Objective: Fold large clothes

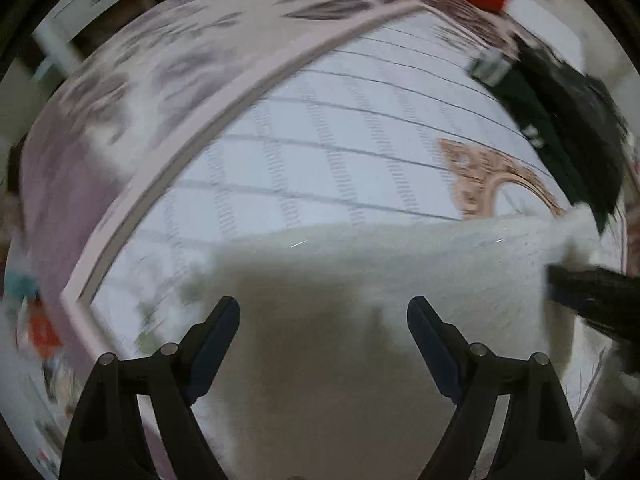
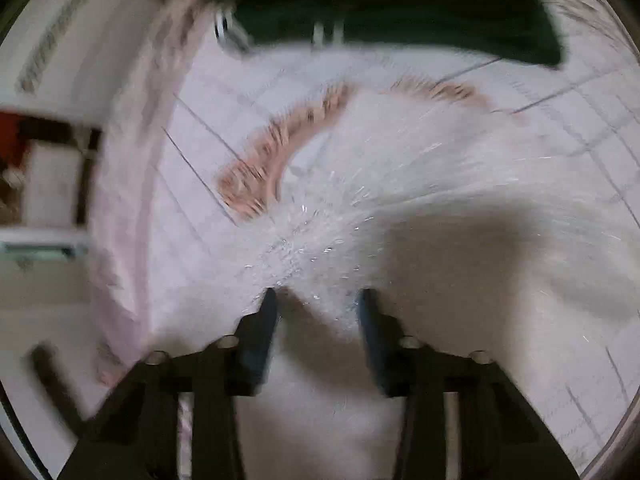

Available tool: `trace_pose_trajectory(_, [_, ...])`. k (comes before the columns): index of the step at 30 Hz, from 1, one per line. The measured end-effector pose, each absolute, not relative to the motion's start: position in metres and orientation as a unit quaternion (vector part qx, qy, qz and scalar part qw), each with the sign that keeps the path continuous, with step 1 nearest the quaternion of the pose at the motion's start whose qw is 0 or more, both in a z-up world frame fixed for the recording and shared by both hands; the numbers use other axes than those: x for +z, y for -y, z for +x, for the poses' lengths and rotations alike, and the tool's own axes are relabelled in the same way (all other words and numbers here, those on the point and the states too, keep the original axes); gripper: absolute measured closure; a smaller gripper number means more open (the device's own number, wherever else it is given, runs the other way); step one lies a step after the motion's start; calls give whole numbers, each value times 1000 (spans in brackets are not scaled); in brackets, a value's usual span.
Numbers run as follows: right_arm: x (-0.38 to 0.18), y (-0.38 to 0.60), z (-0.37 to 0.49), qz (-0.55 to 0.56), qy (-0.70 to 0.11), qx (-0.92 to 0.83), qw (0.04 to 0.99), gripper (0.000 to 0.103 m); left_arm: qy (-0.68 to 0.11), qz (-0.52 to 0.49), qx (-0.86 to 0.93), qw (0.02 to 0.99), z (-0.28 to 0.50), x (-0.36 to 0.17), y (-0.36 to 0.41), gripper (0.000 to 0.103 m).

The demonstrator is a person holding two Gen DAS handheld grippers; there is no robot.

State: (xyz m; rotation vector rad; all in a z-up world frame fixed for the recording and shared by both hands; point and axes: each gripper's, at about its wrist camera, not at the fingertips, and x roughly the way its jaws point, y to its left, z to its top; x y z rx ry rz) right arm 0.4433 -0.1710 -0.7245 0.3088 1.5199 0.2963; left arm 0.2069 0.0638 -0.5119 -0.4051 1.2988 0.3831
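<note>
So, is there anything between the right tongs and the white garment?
No, nothing visible. The right tongs hang directly over the white garment, with a raised fold of it between the jaws. The picture is too blurred to tell whether the pads press on it. The dark garment lies farther off, at the far edge.

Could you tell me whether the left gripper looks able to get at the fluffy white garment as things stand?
Probably yes: the left gripper hangs open directly over the fluffy white garment on the checked bedsheet, with nothing visible between them.
</note>
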Motion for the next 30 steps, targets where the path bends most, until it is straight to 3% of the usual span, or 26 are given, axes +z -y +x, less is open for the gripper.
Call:
trace_pose_trajectory(2, [-754,161,453,123,-697,124,696,64,-596,-198,209,750,183,-510,-85,17])
trace_pose_trajectory(6, [-726,164,471,138,-710,117,681,59,-589,-216,253,737,147,-505,-114,17])
trace_pose_trajectory(8, [-710,182,460,177,-700,123,681,40,-588,-225,262,731,137,-507,-122,17])
trace_pose_trajectory(9, [-703,192,451,187,-698,121,681,38,-587,-232,264,729,134,-508,-124,17])
trace_pose_trajectory(15, [-694,255,383,240,-698,81,669,38,-579,-262,239,734,150,-518,-125,18])
trace_pose_trajectory(20, [-718,294,332,268,-715,38,645,38,-610,-159,243,737,203,-558,-110,17])
trace_pose_trajectory(24, [-730,324,306,273,-722,3,636,38,-639,-145,222,722,230,-597,-115,8])
trace_pose_trajectory(30, [-718,347,312,287,-687,-4,667,38,-612,-94,227,752,232,-541,-90,8])
